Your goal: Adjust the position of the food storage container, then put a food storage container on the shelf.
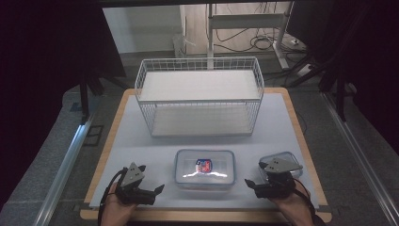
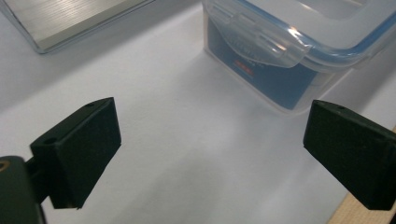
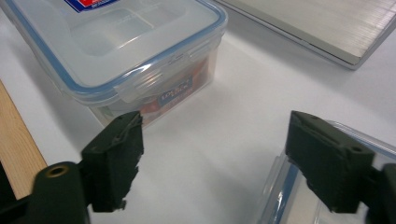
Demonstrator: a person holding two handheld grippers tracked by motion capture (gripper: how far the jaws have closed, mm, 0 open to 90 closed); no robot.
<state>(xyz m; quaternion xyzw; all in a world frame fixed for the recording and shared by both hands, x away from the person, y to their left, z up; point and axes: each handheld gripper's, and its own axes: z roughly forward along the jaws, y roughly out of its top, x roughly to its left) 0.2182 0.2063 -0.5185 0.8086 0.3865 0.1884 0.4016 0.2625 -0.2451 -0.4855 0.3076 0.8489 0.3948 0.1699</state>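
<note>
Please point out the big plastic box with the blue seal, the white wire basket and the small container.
Plastic box (image 1: 204,168): high view, middle of its lid.
Wire basket (image 1: 199,64): high view, far top rim.
Small container (image 1: 291,157): high view, bare far corner.

container (image 1: 204,168): clear, blue-rimmed lid, red-blue label | basket (image 1: 200,96): white wire | tongs (image 2: 212,154): black
</note>
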